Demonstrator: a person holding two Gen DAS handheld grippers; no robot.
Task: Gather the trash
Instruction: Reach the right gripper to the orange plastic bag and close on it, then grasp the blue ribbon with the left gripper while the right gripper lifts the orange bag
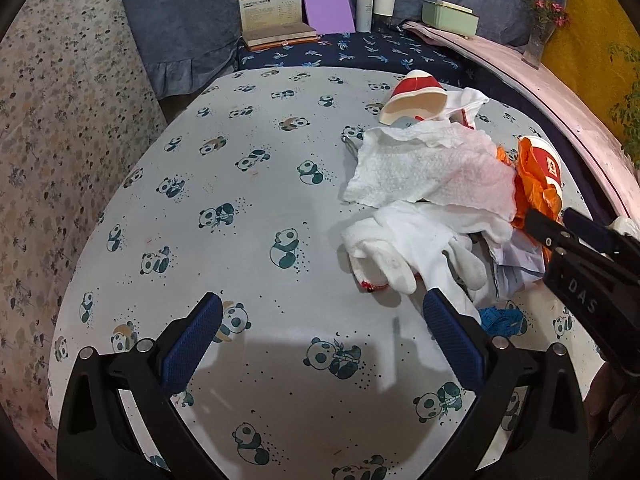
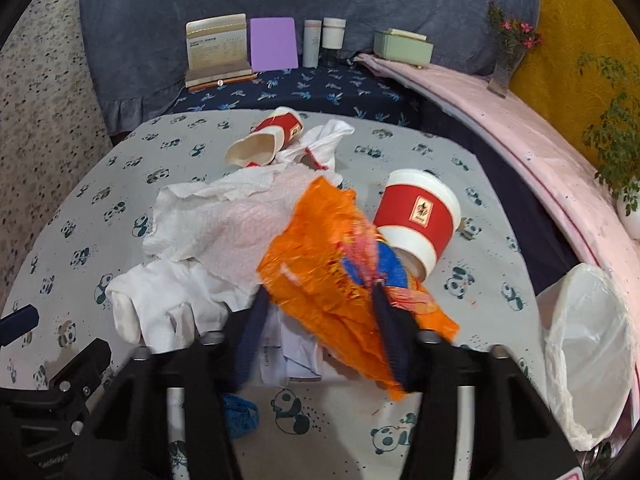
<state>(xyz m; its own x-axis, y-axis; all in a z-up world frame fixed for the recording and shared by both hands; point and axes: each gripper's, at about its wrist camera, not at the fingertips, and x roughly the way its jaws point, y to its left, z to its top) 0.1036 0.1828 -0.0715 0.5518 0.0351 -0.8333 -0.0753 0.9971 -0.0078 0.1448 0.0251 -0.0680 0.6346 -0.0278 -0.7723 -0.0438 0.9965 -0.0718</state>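
Observation:
A trash pile lies on the panda-print table (image 1: pixel 248 208): a white paper towel (image 1: pixel 428 168), a white glove (image 1: pixel 416 244), an orange wrapper (image 2: pixel 324 256), a crushed red-and-white cup (image 1: pixel 416 96) and a second red cup (image 2: pixel 420 220) on its side. My left gripper (image 1: pixel 324 336) is open and empty, just left of the glove. My right gripper (image 2: pixel 320 320) has its blue fingers (image 2: pixel 252 340) on either side of the orange wrapper, touching it; the frame is blurred. The right gripper also shows in the left wrist view (image 1: pixel 560 224).
A white plastic bag (image 2: pixel 588 344) hangs open at the table's right edge. Crumpled paper (image 2: pixel 296 356) and a blue scrap (image 2: pixel 240 416) lie near me. Books, bottles and a green box (image 1: pixel 450 18) stand on the back shelf. A pink ledge (image 2: pixel 520 128) runs along the right.

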